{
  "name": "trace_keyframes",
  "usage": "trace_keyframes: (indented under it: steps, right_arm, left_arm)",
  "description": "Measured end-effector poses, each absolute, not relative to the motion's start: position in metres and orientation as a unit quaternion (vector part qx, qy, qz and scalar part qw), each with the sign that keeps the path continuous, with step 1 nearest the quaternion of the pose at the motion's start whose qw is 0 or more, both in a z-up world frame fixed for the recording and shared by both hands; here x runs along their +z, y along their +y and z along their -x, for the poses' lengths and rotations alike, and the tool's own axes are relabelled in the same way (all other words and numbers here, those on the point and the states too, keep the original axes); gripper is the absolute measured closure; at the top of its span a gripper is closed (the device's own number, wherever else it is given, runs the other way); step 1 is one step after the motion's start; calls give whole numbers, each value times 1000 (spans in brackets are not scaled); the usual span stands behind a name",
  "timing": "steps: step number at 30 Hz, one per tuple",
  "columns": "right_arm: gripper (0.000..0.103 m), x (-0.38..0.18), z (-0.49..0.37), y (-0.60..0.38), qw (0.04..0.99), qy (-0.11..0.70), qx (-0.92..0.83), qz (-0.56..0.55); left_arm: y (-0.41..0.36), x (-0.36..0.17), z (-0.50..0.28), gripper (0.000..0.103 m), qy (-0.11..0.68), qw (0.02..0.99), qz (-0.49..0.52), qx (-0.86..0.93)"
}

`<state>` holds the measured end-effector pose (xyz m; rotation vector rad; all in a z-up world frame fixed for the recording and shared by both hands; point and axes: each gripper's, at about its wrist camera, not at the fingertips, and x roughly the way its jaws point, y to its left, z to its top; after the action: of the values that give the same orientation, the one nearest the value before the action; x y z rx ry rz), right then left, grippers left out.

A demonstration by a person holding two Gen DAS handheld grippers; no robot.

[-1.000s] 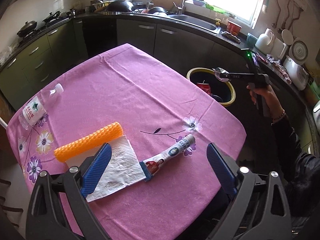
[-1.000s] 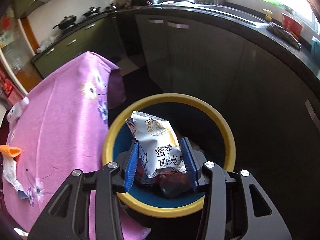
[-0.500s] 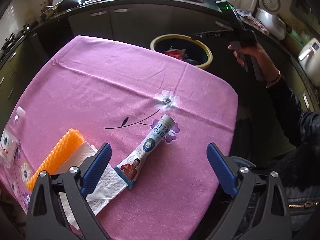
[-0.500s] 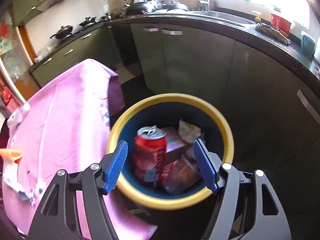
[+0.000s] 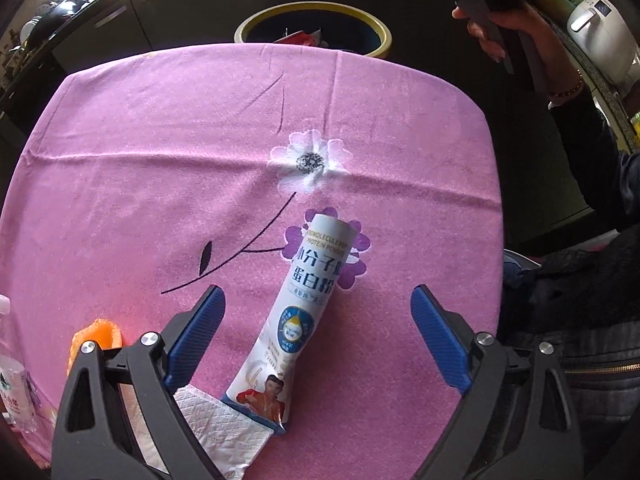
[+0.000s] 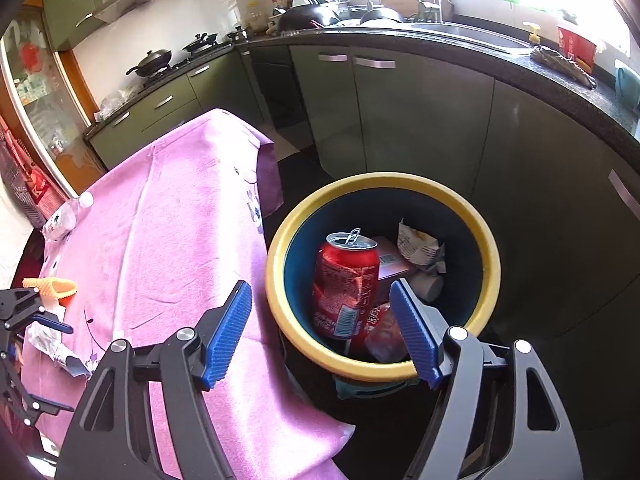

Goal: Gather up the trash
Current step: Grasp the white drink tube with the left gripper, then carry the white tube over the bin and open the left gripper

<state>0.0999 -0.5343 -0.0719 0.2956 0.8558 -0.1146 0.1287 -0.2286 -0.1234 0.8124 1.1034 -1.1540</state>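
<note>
Now left tongs closing from wide, straddling the pouch flat on the tablecloth, not touching. Right tongs opening, empty, above the bin. Pouch looks light, soft, slick; pinch across its fuller middle, not the flat sealed end.

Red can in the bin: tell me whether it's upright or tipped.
Roughly upright: the red can stands in the bin, leaning slightly, its opened top facing up.

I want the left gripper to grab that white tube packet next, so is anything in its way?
Nothing visible blocks it. The white tube packet lies on the pink cloth between the left gripper's closing jaws, not yet touched. Only its lower end overlaps the paper napkin.
</note>
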Motion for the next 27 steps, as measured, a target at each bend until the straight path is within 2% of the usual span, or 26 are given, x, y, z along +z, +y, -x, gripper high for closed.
trace_keyframes:
  steps: [2,7,21,27]
  right_arm:
    - [32,-73,-100,-534,898,414,-53,-143]
    - [32,-76,-103,-537,896,415,-50,-147]
    - [32,-79,-105,-534,896,417,-42,-148]
    - [32,-79,-106,-533,895,418,-38,-148]
  left_arm:
    - [-229,-125,-130,16,482,621,-356,-505]
    - [-229,-123,-134,38,488,619,-353,-504]
    - [-214,-114,-124,81,465,633,-368,-497]
    - [-213,-116,-116,84,461,639,-368,-493]
